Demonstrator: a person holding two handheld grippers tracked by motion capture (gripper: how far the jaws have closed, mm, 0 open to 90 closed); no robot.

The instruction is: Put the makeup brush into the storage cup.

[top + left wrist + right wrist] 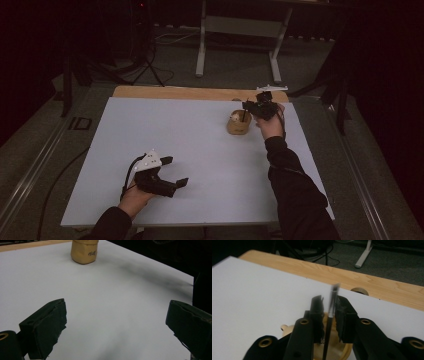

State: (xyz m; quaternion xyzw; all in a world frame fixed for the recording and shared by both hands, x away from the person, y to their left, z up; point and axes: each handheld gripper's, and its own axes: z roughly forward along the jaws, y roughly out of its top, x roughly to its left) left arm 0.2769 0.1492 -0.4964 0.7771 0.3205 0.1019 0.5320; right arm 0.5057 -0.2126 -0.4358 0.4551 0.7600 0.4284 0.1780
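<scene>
Here a thin black stick (329, 322), seemingly upright, stands in the tan cup (238, 123).

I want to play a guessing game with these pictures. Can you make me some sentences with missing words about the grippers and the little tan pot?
1. The tan pot stands on the ____ sheet covering the table.
2. A thin dark stick stands between the pads of the ____ gripper.
3. The left gripper has its jaws wide ____ with nothing between them.
4. The stick's lower end goes down into the ____.

Missing words: white; right; open; pot
</scene>
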